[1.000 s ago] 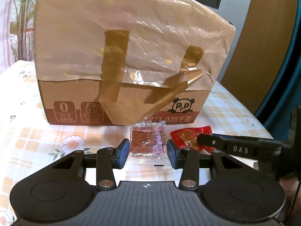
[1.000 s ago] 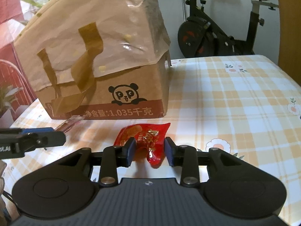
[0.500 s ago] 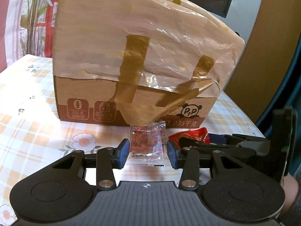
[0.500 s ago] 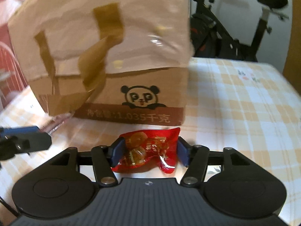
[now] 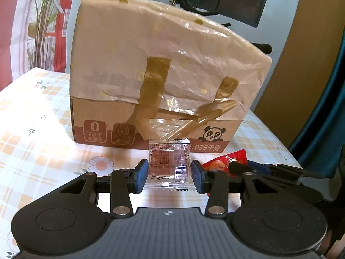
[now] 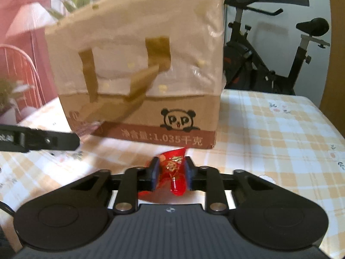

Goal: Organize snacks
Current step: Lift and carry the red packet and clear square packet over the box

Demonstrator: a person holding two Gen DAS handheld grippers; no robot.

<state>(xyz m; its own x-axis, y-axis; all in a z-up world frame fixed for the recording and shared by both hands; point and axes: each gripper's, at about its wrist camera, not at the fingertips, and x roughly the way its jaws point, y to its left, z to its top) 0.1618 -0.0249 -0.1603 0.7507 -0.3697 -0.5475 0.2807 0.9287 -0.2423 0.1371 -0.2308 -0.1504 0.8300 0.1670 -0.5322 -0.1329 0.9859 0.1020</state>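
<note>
The left gripper (image 5: 169,173) fingers clamp a clear snack packet (image 5: 168,164). The right gripper (image 6: 171,176) fingers have just been closing and pinch a crumpled red packet (image 6: 175,168), seemingly lifted off the checked counter (image 6: 269,133). Behind stands the plastic-draped cardboard box (image 5: 159,90).

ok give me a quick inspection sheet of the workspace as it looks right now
surface: table under an orange-and-white checked cloth with flower prints
job's things: clear snack packet between the left gripper's fingers; red snack packet crumpled in the right gripper; cardboard box with a panda logo, lined with a plastic bag, standing just behind both
clutter: nothing seen
grippers: left gripper shut on the clear packet, its pads at the packet's side edges; right gripper has just been closing and now pinches the red packet
cables: nothing seen
surroundings: exercise bike behind the table, pink chair, plant stems
</note>
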